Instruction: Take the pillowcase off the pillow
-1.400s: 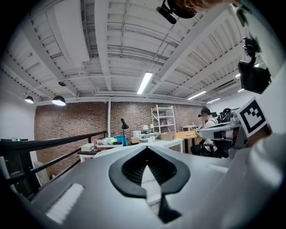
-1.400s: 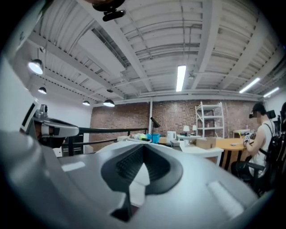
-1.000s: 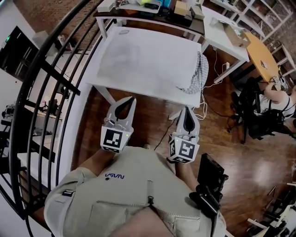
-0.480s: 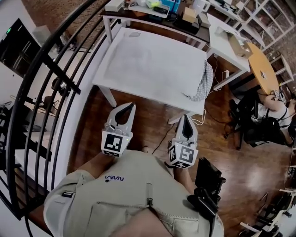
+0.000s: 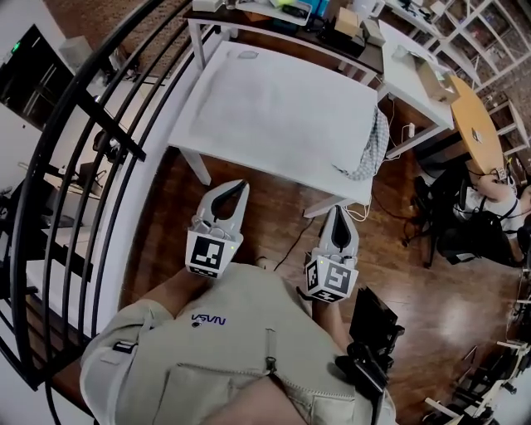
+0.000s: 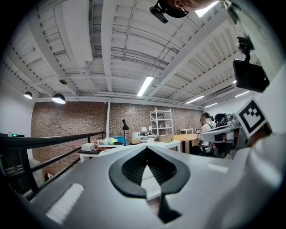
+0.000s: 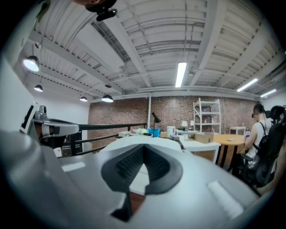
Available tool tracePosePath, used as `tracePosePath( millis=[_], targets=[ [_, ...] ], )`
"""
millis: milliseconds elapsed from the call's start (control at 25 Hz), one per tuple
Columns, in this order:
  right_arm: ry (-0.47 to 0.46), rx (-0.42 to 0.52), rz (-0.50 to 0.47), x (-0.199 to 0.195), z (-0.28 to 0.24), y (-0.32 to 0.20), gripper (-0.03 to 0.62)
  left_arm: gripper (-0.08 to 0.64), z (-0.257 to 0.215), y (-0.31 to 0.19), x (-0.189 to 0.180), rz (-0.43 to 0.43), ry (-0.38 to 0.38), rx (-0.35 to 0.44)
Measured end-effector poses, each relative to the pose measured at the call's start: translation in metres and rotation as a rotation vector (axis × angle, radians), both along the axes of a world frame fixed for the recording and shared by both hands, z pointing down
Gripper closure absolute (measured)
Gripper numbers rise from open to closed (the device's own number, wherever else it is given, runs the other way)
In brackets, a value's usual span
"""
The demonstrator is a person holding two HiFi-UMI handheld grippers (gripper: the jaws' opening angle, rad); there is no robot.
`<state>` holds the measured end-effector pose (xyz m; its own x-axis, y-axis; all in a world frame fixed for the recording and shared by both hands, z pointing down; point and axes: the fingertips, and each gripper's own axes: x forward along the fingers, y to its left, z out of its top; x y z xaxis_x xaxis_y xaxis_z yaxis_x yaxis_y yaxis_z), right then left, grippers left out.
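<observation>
The white bench [image 5: 249, 162] stands ahead of the person on a wooden floor [image 5: 274, 220]; a grey checked cloth [image 5: 373, 149], seemingly the pillowcase, hangs bunched over the bench's right edge; whether a pillow is inside it cannot be told from here. The rest of the bench top looks plain white.

Both grippers are held low on the near side of the bench, over the floor and well apart from the cloth; the left gripper [image 5: 239, 186] points at the bench's near left leg, its jaws pressed together with nothing between them; the right gripper [image 5: 338, 210] sits below the bench's near right corner, its jaws likewise closed and empty. Each carries a cube with black-and-white square markers, the left cube [image 5: 207, 253] and the right cube [image 5: 332, 278], both close to the person's body.

The only readable writing is on the person's beige shirt [image 5: 249, 349]: a small dark print [image 5: 207, 319], seen upside down, that reads NASA.

A black railing [image 5: 83, 166] curves past the bench's left side; a cluttered second desk [image 5: 290, 17] stands just behind the bench; a round wooden table [image 5: 474, 108] lies to the bench's right, with a seated person [image 5: 489, 178] beside it.
</observation>
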<state>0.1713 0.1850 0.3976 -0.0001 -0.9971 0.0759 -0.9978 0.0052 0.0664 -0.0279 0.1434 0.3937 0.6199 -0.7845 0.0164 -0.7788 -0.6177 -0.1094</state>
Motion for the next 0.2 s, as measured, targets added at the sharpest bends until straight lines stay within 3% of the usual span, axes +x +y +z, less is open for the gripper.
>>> tracePosePath(
  millis=[200],
  targets=[
    [-0.006,-0.013,0.019,0.0001,0.0077,0.0025,0.591,0.555,0.0046,0.0010,-0.0008,0.016,-0.006,-0.009]
  ],
)
